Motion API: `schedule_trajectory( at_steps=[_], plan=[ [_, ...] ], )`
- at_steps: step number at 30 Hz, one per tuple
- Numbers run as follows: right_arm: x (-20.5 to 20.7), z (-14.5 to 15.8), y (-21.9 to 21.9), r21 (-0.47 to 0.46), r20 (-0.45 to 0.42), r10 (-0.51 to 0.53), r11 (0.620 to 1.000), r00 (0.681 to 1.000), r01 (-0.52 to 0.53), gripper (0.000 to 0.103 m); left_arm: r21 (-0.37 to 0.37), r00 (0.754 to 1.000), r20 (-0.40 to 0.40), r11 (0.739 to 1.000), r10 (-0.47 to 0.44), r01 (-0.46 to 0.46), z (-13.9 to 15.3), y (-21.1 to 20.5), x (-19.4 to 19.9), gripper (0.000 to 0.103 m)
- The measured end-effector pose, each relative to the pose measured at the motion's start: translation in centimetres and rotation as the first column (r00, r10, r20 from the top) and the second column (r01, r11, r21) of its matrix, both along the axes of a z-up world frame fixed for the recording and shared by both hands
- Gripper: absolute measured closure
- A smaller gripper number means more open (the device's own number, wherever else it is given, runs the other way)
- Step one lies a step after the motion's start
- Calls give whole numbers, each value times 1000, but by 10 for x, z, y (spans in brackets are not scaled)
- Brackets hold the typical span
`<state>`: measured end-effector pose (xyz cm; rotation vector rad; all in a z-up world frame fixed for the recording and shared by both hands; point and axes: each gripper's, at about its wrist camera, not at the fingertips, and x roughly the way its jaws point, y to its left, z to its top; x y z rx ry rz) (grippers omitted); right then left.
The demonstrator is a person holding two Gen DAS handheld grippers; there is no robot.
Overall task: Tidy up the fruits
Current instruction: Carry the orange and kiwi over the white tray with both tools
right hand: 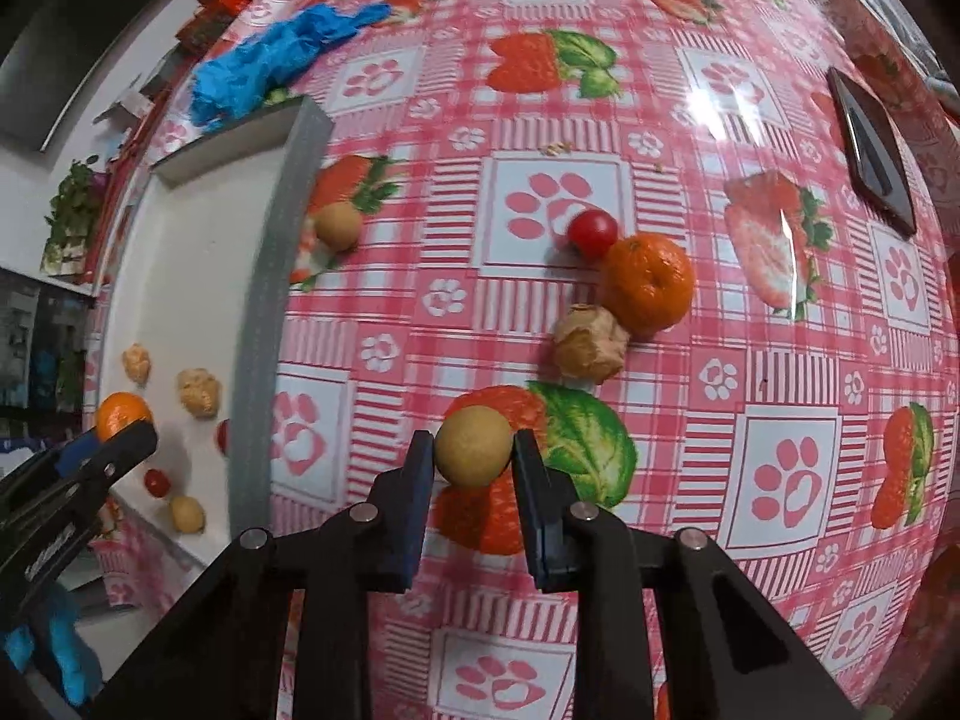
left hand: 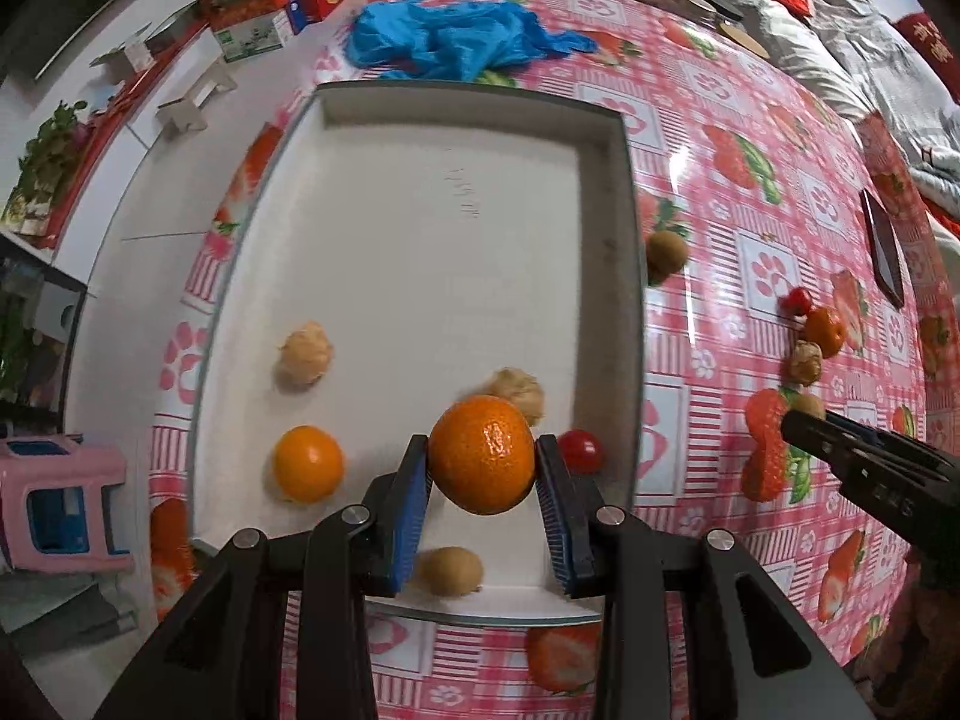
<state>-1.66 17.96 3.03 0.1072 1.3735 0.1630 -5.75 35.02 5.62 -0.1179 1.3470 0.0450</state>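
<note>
With the left gripper clamping a glossy orange mandarin above the shallow white tray and the right gripper pinching a small round tan fruit over the counter, the loading step is in hand; next, lower and release each inside.

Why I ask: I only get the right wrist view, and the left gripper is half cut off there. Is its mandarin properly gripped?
Observer: Yes. The left gripper has both blue pads pressed on the mandarin, over the near end of the white tray.
Operator: My right gripper holds a round tan fruit. Any citrus lying in the tray?
Observer: One, a smaller orange near the tray's left wall, out of your view.
Operator: Room further in?
Observer: The tray's far half is bare.
</note>
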Motion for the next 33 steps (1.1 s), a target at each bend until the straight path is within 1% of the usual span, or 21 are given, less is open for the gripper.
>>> schedule_trajectory(
  at_steps=[4, 5, 6, 7, 11, 16, 23, 33],
  plan=[
    [-3, 12, 12, 24, 11, 28, 999, 1000, -28, 74, 6, 1000, 7, 1000, 21, -21, 2, 13, -1, 67],
    [2, 6, 7, 33, 16, 33, 999, 999, -34, 74, 8, 1000, 8, 1000, 24, -24, 2, 16, -1, 67],
    [4, 9, 15, 40, 26, 46, 998, 999, -47, 74, 8, 1000, 7, 1000, 26, -26, 2, 18, -1, 67],
    [3, 9, 10, 46, 30, 53, 997, 998, -54, 74, 10, 1000, 7, 1000, 28, -28, 1, 20, -1, 67],
    [-3, 19, 27, 71, 54, 99, 992, 994, -102, 75, 28, 999, 0, 999, 32, -32, -2, 27, -3, 67],
    [-2, 22, 56, 85, 59, 157, 983, 986, -162, 75, 34, 999, 0, 998, 44, -44, -4, 36, -5, 67],
    [-2, 17, 86, 86, 50, 220, 971, 974, -224, 75, 43, 999, -10, 998, 49, -49, -9, 45, -6, 67],
    [-1, 8, 99, 70, 25, 251, 965, 968, -252, 75, 40, 998, -26, 997, 61, -60, -15, 53, -7, 67]
  ],
)
